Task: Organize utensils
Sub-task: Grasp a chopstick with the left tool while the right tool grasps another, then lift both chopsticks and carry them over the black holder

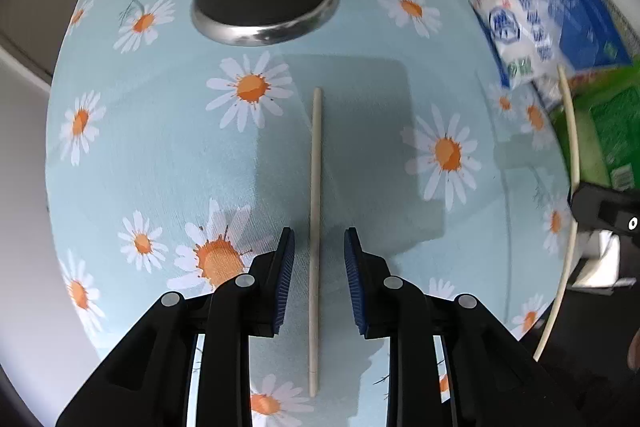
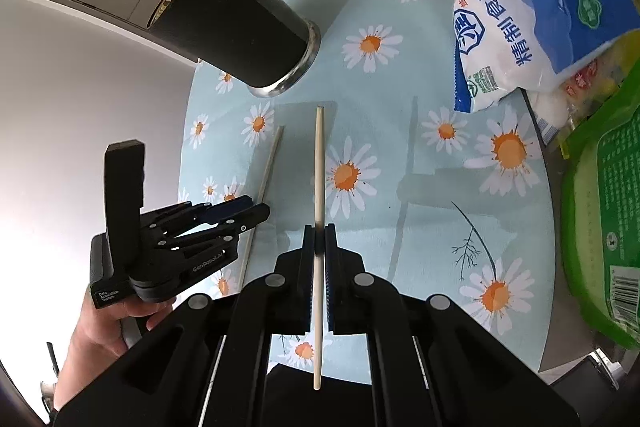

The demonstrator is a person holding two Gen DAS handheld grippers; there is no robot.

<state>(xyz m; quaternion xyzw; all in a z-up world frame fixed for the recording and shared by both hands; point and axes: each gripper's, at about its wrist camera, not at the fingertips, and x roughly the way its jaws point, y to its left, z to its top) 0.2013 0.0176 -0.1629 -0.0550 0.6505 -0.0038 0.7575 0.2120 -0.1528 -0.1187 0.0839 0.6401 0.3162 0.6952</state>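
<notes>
Two pale, slender, round-section wooden chopsticks are still out of the tall matte-black holder cup with a shiny steel base ring (image 2: 236, 27). One lies flat on the daisy-print light-blue tablecloth (image 1: 160, 155); the other is in the air, clamped.

Right gripper (image 2: 319, 239): blue ribbed pads closed tight on the held chopstick (image 2: 319, 163), gripped around its lower-middle, with the long end pointing ahead toward the cup. Left gripper (image 1: 319, 247): jaws apart, straddling the lying chopstick (image 1: 315, 187), pointing down at the cloth. The pads look clear of it on both sides, not yet gripping.

Cup sits just past the far end of the lying stick and already has several sticks fanning out of its mouth.

Doing it well, my read:
- Left: centre the stick between the pads, drop until the tips nearly meet the cloth, then close. A thin round stick on soft fabric can roll or snag cloth.
- Right: tip the stick nearer upright over the mouth and enter through a gap between the sticks already inside. The cup is tall and narrow, so a side knock could topple it.
- Release low; smooth wood can bounce off steel.

Glossy blue-and-white plastic bag (image 2: 532, 7) and green crinkly packet (image 2: 600, 207) are well off to the right.
</notes>
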